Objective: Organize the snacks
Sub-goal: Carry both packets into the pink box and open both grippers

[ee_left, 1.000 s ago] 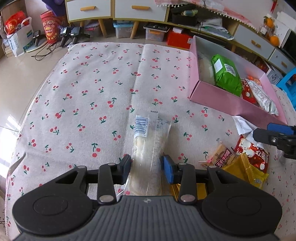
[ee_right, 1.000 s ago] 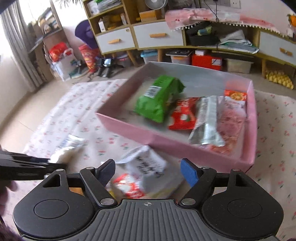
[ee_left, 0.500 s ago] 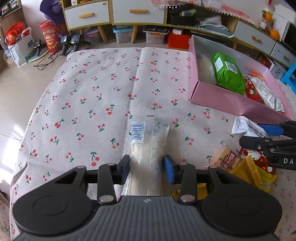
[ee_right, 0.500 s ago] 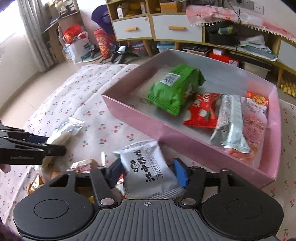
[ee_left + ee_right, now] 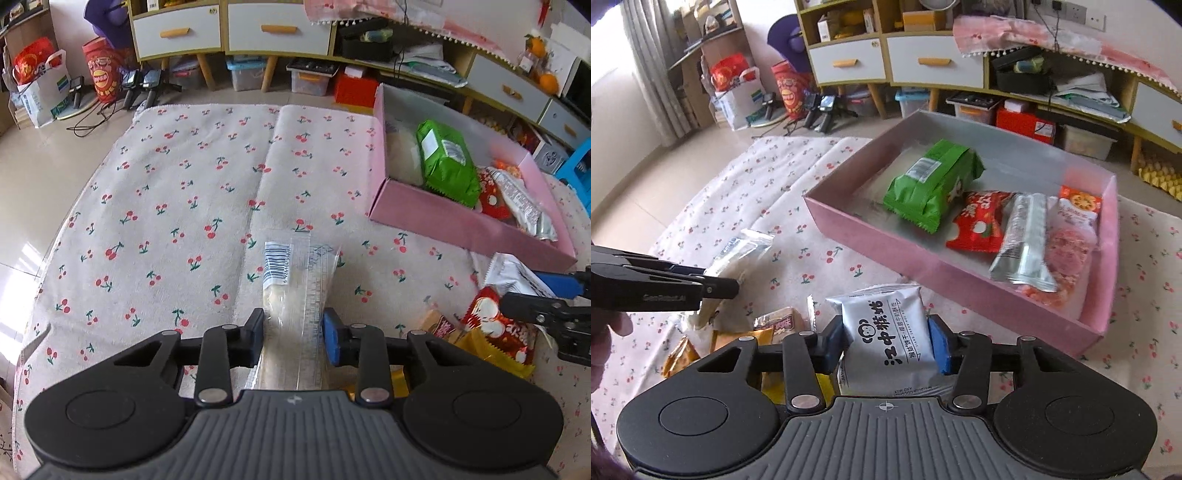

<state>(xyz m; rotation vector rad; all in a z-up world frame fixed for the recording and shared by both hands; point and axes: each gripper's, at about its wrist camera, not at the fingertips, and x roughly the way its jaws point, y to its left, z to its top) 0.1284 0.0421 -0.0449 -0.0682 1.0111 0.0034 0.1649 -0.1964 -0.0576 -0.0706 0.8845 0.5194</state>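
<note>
Clear packet pinched by left gripper; right gripper clamps silver packet.

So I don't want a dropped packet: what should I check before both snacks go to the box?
1. Right gripper shut on white biscuit packet: ok.
2. Left gripper shut on clear packet: ok.
3. Free floor in pink box: ok, behind the green bag.
4. Clear packet lifted off the cloth: cannot tell.
5. Grippers apart: ok.
</note>
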